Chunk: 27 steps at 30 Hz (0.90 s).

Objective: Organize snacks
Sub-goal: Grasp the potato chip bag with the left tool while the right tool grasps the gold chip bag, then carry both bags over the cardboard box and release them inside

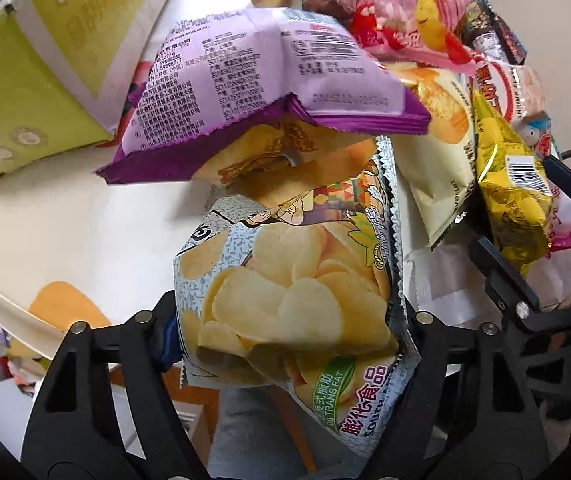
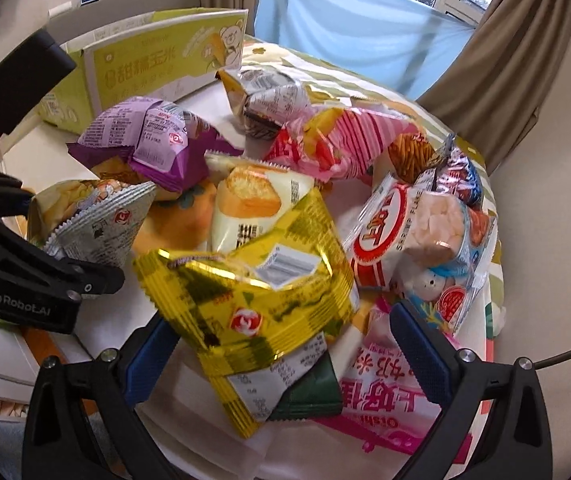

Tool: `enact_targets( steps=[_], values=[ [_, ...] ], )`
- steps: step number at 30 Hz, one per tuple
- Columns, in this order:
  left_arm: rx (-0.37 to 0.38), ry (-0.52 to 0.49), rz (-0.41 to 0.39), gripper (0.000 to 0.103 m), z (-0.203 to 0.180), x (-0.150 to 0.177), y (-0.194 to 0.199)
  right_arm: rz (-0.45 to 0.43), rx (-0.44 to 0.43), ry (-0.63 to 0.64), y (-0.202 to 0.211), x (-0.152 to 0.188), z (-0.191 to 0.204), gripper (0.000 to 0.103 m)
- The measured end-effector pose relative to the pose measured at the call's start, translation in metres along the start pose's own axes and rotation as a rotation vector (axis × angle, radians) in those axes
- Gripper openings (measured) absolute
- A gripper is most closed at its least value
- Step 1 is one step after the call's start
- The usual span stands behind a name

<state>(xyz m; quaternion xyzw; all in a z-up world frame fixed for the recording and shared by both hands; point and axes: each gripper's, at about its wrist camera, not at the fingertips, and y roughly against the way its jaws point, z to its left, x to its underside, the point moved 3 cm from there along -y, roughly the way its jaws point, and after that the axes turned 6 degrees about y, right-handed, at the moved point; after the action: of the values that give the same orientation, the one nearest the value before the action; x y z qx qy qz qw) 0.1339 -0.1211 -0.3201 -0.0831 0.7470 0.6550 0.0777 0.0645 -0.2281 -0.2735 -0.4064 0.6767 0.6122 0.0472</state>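
Note:
A silver-grey bag of potato chips (image 1: pixel 285 280) is pinched between the black fingers of my left gripper (image 1: pixel 289 332), its sides creased inward by the grip. The right wrist view shows the same bag (image 2: pixel 97 216) at the left, held by the left gripper (image 2: pixel 61 236). A crinkled gold snack bag (image 2: pixel 253 280) lies between the blue pads (image 2: pixel 421 356) of my right gripper (image 2: pixel 285 356), which stands open: the right pad is clear of the bag. The gold bag (image 1: pixel 513 208) also shows at the right edge of the left wrist view.
A heap of snacks covers the white table (image 1: pixel 65 220): a purple bag (image 1: pixel 269 76), a pink striped bag (image 2: pixel 345 140), a cake packet (image 2: pixel 249 204), a shrimp-flakes bag (image 2: pixel 417 232) and a flat pink packet (image 2: pixel 397 412). A green cardboard box (image 2: pixel 137 68) stands open at the back left.

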Motion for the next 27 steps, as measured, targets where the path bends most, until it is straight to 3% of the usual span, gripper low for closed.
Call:
enact_targets(
  steps=[2, 6, 11, 14, 27],
  values=[
    [-0.001, -0.013, -0.01, 0.072, -0.002, 0.001, 0.004, 0.003, 0.001, -0.002, -0.004, -0.003, -0.001, 0.099],
    [0.011, -0.025, -0.026, 0.071, -0.011, 0.007, 0.014, 0.037, -0.009, -0.008, -0.016, -0.007, 0.0, 0.073],
    [0.016, -0.042, -0.043, 0.071, -0.018, 0.019, 0.036, 0.023, -0.012, -0.05, -0.011, -0.006, -0.008, 0.065],
    [0.023, -0.048, -0.06, 0.071, -0.02, 0.022, 0.044, 0.021, -0.01, -0.067, -0.006, -0.005, -0.012, 0.051],
    [0.064, -0.044, -0.214, 0.071, -0.025, 0.029, 0.118, -0.077, 0.011, -0.124, 0.053, -0.022, -0.025, 0.049]
  ],
)
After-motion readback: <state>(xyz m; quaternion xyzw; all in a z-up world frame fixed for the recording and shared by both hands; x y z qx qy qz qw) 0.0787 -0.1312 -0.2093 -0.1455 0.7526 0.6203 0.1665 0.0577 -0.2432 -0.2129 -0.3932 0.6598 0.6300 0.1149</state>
